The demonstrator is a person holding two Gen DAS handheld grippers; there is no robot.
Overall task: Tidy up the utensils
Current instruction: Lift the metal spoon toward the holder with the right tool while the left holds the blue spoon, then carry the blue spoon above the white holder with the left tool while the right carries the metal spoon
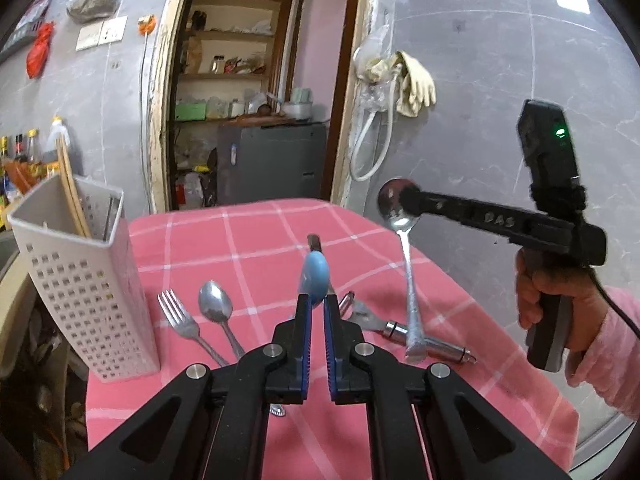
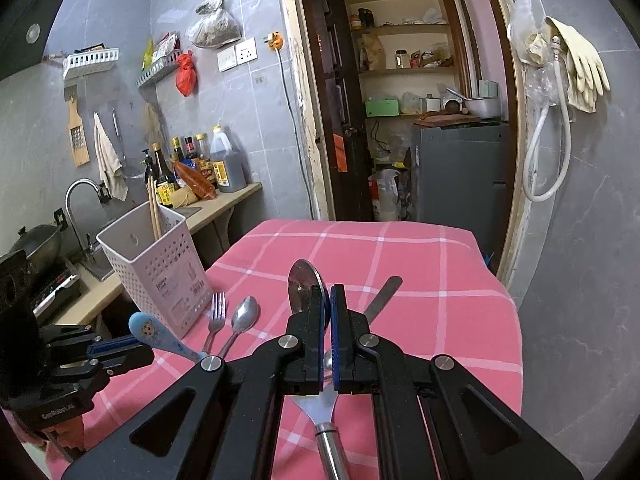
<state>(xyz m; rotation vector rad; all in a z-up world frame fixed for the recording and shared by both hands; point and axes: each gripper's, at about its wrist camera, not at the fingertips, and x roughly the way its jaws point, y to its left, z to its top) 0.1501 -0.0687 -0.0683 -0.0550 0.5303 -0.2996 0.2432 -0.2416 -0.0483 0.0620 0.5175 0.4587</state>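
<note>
The left tool point(image 1: 316, 304) is clenching a blue spoon point(image 1: 315, 278); the bowl is standing up past the pads, the handle trailing down and back beneath the tool. The right tool point(image 2: 330, 300) is clenching a steel spoon point(image 1: 400, 208) by its bowl; seen from the left wrist, the handle is hanging almost straight down, its end near the desk point(image 1: 256, 232) without my being able to tell whether it is touching.

The relation that matters: the white utensil holder point(image 1: 84, 280) is standing at the left edge of the desk, up and to the left of both tools; the left tool is nearer, the right tool well apart on the far side. The holder's opening is facing up, chopsticks point(image 1: 70, 188) leaning inside; so each spoon's long axis will probably need to come near upright over the rim.

A fork point(image 1: 176, 316), a second steel spoon point(image 1: 216, 304) and a peeler point(image 1: 360, 312) are lying on the desk just beside the holder, between it and the tools, handles pointing toward the person.
</note>
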